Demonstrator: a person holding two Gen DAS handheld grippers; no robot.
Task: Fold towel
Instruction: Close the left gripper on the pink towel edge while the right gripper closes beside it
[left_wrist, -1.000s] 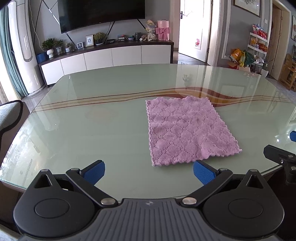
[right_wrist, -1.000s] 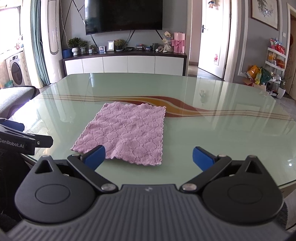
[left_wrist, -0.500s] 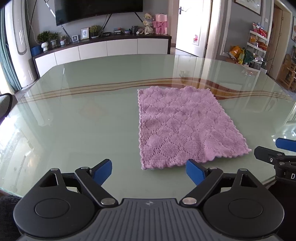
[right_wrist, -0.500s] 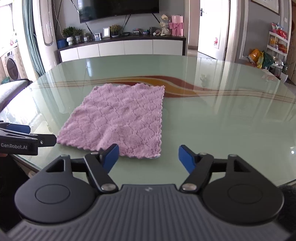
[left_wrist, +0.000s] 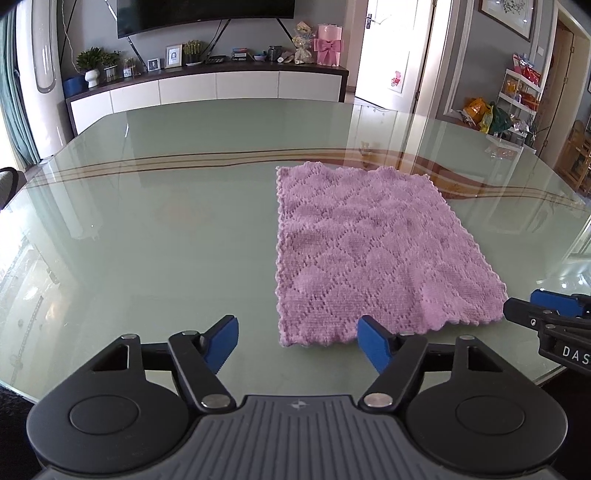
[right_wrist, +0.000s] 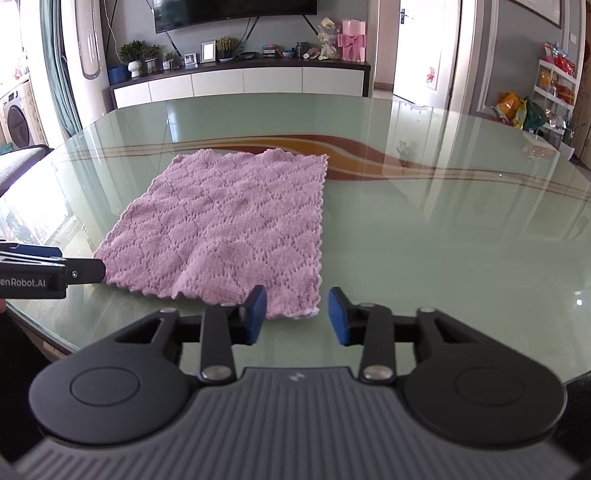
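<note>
Left tool (left_wrist: 297, 341) with blue pads spread wide, hovering low over the glass bench (left_wrist: 147, 236) near its front edge, nothing between the pads. Right pad (left_wrist: 371, 347) overlapping the near edge of the pink towel (left_wrist: 373, 254) in view; contact or clearance impossible to tell. Left pad over bare glass, well apart from the cloth. Near left corner of the towel sitting just ahead of the gap between the pads.

Pink waffle-knit towel spread flat in a single layer on the bench, scalloped edges showing, a slight ripple near its front edge, far edge reaching the brown and orange wavy stripe under the glass.

Right tool (right_wrist: 297, 314) narrower than the left but still parted, gripping nothing. Its left pad (right_wrist: 255, 314) overlapping the towel's (right_wrist: 229, 225) near right corner in view, right pad over bare glass just beside that corner. Tip of the left tool visible at the far left of the right wrist view, close to the towel's near left corner.
</note>
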